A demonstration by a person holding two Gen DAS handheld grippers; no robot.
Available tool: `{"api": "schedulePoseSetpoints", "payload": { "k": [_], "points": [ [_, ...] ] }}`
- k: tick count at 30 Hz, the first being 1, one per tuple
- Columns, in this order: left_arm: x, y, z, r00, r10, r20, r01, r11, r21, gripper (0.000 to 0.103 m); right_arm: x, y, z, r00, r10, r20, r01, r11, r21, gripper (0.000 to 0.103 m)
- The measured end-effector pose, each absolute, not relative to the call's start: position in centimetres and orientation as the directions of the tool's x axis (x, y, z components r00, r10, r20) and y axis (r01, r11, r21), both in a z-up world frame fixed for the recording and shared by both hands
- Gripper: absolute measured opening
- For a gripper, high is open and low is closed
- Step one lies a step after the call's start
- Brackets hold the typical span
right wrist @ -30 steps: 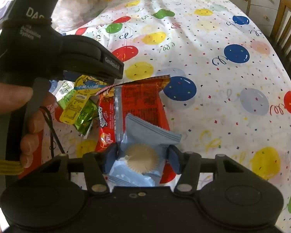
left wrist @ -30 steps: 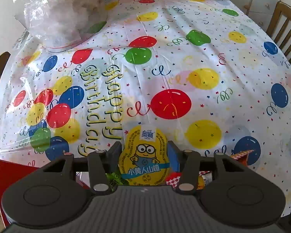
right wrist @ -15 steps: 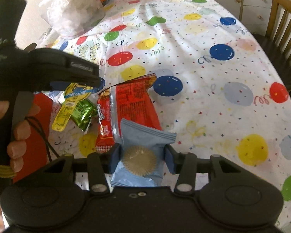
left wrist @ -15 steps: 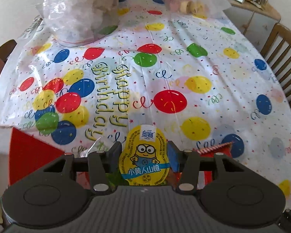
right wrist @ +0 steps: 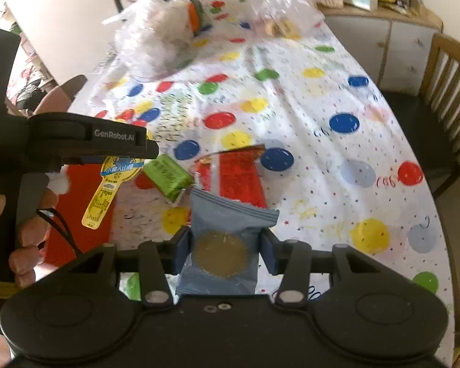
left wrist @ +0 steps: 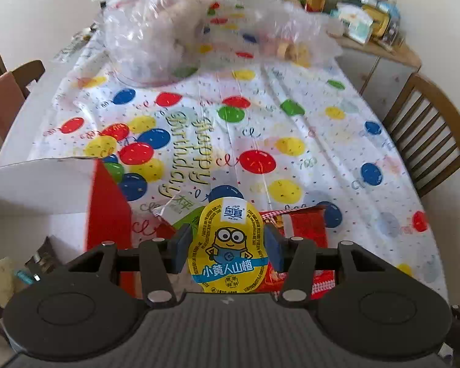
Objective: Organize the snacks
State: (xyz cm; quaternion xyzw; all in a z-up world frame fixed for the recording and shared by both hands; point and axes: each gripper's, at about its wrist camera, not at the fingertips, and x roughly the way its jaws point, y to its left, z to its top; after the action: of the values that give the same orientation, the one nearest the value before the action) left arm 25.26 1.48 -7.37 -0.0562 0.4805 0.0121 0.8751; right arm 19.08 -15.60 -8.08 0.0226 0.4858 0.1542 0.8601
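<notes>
My left gripper (left wrist: 227, 250) is shut on a yellow minion snack packet (left wrist: 228, 248), held upright above the table. From the right wrist view the same yellow packet (right wrist: 109, 190) hangs under the left gripper body (right wrist: 89, 141), gripped by a hand. My right gripper (right wrist: 225, 250) is shut on a pale blue snack packet (right wrist: 227, 239) with a round biscuit showing. On the balloon tablecloth (right wrist: 322, 98) lie a red snack bag (right wrist: 237, 178) and a green packet (right wrist: 168, 178). A red box (left wrist: 107, 214) with a white flap (left wrist: 36, 184) stands at the left.
Clear plastic bags (left wrist: 156, 30) with food sit at the table's far end. A wooden chair (left wrist: 432, 135) stands at the right side, another chair (left wrist: 3, 101) at the left. A cluttered sideboard (right wrist: 383, 18) is beyond the far right corner.
Both grippers have risen and pulled back, each keeping its packet. The red box with its white flap has come into the left wrist view.
</notes>
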Motion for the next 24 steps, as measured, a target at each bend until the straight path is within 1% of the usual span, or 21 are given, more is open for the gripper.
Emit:
{"api": "schedulePoseSetpoints", "payload": {
  "k": [10, 15, 24],
  "points": [
    [19.1, 5.5, -2.1, 0.617, -0.066, -0.784, -0.075, 0.987, -0.143, 0.050, 16.1, -12.6, -3.8, 0.530, 0.316, -0.787, -0.321, 0.934, 0.159, 0.046],
    [16.2, 8.4, -0.6, 0.632, -0.067, -0.772, -0.083, 0.985, -0.154, 0.050, 14.7, -9.7, -2.5, 0.534, 0.350, -0.770, -0.372, 0.915, 0.158, 0.046],
    [12.0, 15.0, 0.7, 0.650, -0.006, -0.760, -0.144, 0.981, -0.131, 0.050, 13.5, -3.8, -1.8, 0.528, 0.380, -0.760, -0.438, 0.888, 0.140, 0.046]
  ]
}}
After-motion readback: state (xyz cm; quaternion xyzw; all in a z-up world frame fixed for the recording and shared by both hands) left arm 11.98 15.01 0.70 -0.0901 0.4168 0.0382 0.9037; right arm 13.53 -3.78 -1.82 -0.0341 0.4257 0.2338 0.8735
